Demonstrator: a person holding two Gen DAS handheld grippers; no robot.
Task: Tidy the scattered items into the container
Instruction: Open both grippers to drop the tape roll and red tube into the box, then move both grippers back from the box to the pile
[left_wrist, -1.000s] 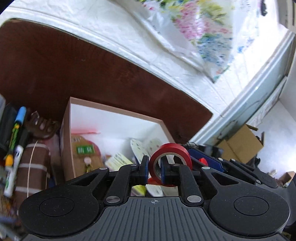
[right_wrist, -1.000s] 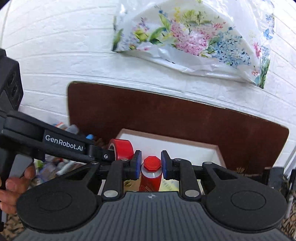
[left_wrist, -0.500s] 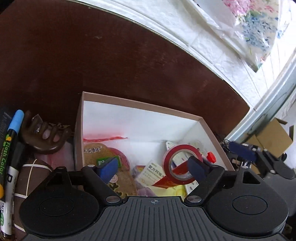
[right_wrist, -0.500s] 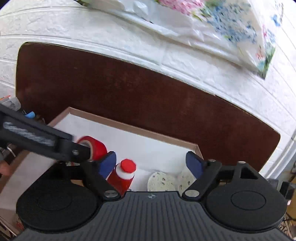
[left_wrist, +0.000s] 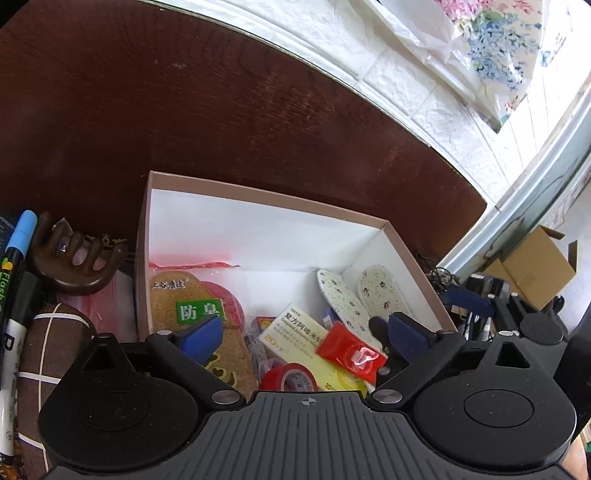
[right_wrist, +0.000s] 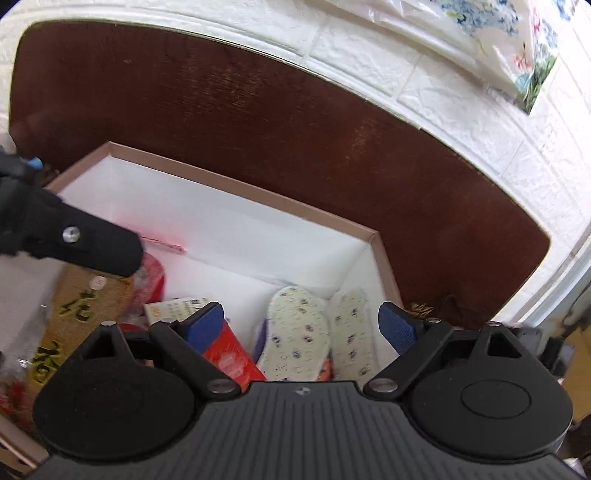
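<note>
A pink-rimmed white box (left_wrist: 266, 195) (right_wrist: 236, 181) stands on the dark wooden table. Inside lie a red tape roll (left_wrist: 290, 376), a red bottle (left_wrist: 351, 352) (right_wrist: 229, 356) on its side, a yellow medicine pack (left_wrist: 295, 332), two spotted insoles (left_wrist: 365, 295) (right_wrist: 295, 336) and a bagged brown insole (left_wrist: 184, 306) (right_wrist: 74, 306). My left gripper (left_wrist: 303, 332) is open and empty above the box. My right gripper (right_wrist: 301, 325) is open and empty above the box's right half. The left gripper's finger (right_wrist: 74, 240) reaches in from the left in the right wrist view.
Left of the box lie a brown hair claw (left_wrist: 74, 258), a blue-capped marker (left_wrist: 18, 240), a brown checked pouch (left_wrist: 48, 354) and other clutter. A white brick wall with a floral bag (left_wrist: 491, 55) is behind the table. Cardboard boxes (left_wrist: 535, 269) sit at the right.
Both grippers opened over the box. The red tape roll dropped from the left gripper and the red bottle from the right; both now lie in the box. Both views tilted downward.
</note>
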